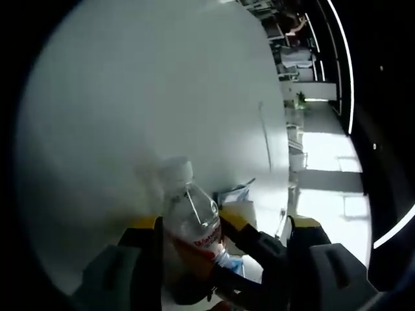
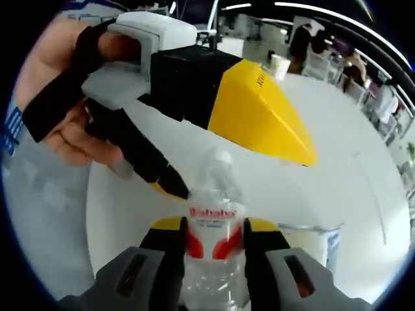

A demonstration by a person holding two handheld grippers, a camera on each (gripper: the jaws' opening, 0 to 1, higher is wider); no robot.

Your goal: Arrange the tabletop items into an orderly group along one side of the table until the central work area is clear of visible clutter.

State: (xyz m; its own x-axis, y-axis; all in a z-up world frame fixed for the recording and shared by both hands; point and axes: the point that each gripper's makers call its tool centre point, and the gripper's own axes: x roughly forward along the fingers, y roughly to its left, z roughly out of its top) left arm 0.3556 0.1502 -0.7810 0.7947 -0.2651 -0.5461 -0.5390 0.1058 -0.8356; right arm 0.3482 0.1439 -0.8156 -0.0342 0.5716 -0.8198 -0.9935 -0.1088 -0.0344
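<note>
A clear water bottle (image 2: 212, 194) with a white cap and a red label stands upright between the jaws of my right gripper (image 2: 214, 227), which is shut on it at the label. In the left gripper view the same bottle (image 1: 188, 217) rises just inside the left jaw of my left gripper (image 1: 225, 223), whose jaws stand wide apart, open. A yellow-tipped black finger (image 1: 243, 227) of the right gripper crosses that gap and presses on the bottle. In the right gripper view a hand (image 2: 58, 129) holds the left gripper, and one of its black fingers (image 2: 152, 165) touches the bottle's shoulder.
The white table (image 1: 130, 97) stretches wide and bare beyond the bottle. A clear plastic container (image 2: 311, 240) with a blue-printed wrapper sits right of the bottle, also the packet (image 1: 237, 194). A paper cup (image 2: 279, 65) stands far back, where people (image 2: 305, 39) sit.
</note>
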